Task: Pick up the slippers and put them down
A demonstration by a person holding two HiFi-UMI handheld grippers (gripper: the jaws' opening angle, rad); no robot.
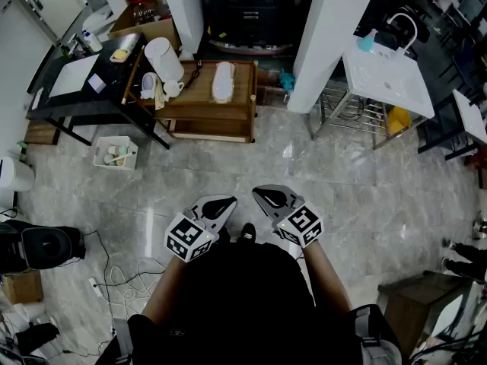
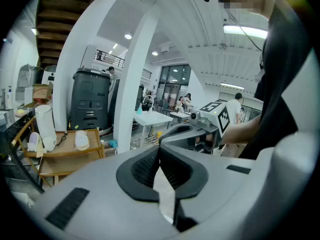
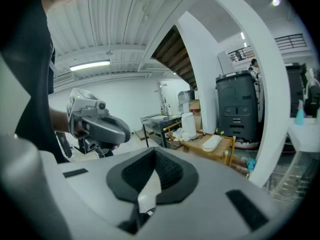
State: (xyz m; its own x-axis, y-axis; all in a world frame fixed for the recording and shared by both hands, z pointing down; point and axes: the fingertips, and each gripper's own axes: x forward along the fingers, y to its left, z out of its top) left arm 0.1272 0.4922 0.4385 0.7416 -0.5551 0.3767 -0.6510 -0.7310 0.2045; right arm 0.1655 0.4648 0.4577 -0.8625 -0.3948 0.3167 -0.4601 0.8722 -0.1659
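Both the left gripper and right gripper are clamped shut on nothing, tucked near the body. The white slippers sit well ahead on the wooden table. I reckon a sloppy reach could clip the white jug beside them.

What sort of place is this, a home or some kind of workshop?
Most likely a workshop or lab hall: tall white pillars, a big dark machine, a white worktable, loose cables on the floor.
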